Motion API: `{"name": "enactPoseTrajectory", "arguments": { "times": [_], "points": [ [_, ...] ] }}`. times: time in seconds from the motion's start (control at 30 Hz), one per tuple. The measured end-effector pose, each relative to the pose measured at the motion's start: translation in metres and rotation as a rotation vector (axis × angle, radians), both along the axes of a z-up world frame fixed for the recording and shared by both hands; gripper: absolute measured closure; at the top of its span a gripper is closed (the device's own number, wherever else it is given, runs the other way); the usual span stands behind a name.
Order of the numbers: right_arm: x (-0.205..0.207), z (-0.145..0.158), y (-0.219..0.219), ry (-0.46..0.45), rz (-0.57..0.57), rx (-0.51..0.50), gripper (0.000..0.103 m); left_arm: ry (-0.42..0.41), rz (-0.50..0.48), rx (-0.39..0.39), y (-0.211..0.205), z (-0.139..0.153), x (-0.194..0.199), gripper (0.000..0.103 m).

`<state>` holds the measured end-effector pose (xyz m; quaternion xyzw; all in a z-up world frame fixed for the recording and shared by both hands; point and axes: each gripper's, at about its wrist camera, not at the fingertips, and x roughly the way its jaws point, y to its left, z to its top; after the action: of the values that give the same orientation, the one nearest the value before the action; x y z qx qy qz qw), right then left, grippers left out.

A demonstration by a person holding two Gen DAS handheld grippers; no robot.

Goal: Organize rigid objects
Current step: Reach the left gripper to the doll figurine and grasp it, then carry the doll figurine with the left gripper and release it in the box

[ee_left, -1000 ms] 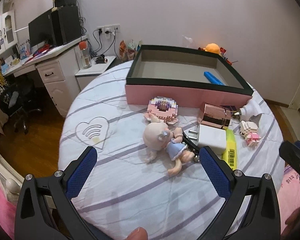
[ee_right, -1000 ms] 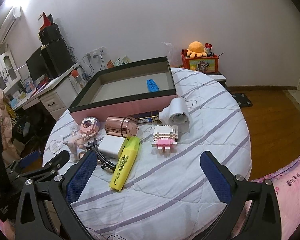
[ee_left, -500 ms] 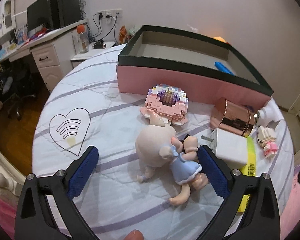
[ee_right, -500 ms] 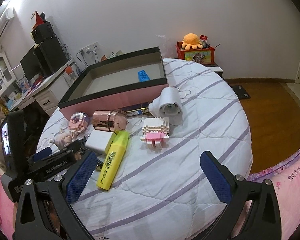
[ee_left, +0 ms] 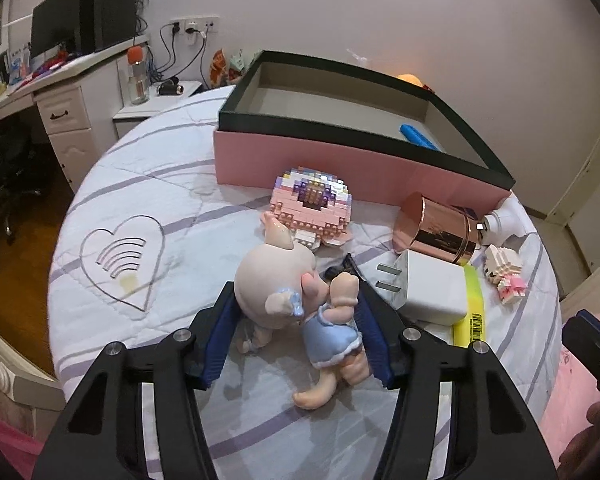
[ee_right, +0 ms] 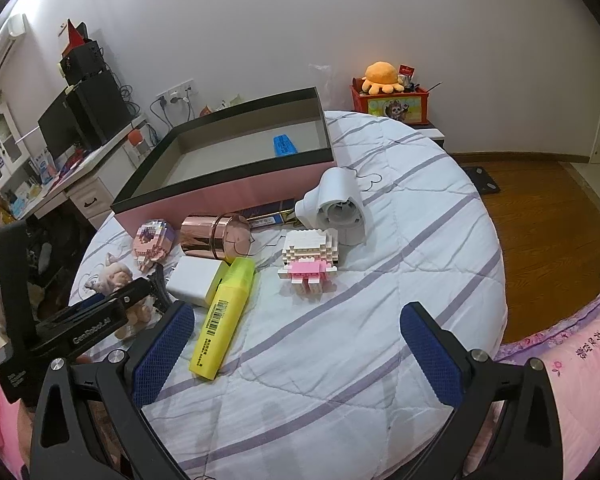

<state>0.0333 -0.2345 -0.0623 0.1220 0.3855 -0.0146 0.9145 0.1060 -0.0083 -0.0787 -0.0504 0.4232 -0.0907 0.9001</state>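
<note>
The left claw (ee_left: 296,332) is being closed around the pig doll (ee_left: 288,300) on the bed (ee_left: 148,184), best squeezed evenly at the body, while the right claw (ee_right: 296,356) is held open.

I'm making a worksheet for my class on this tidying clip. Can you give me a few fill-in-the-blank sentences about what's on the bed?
1. The left gripper is closing around the ____ in the blue dress.
2. The only item inside the pink box is coloured ____.
3. The yellow highlighter lies beside the white ____.

Missing words: doll; blue; charger
</note>
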Motion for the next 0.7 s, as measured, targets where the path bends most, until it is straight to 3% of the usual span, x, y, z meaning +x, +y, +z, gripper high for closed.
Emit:
{"name": "enactPoseTrajectory", "arguments": {
  "times": [0.4, 0.7],
  "points": [
    [0.002, 0.002, 0.005, -0.006, 0.017, 0.005, 0.0, -0.039, -0.008, 0.03, 0.006, 0.021, -0.008, 0.046],
    [0.016, 0.008, 0.001, -0.02, 0.017, 0.009, 0.0, -0.118, -0.044, 0.075, -0.009, 0.063, 0.01, 0.046]
  ]
}}
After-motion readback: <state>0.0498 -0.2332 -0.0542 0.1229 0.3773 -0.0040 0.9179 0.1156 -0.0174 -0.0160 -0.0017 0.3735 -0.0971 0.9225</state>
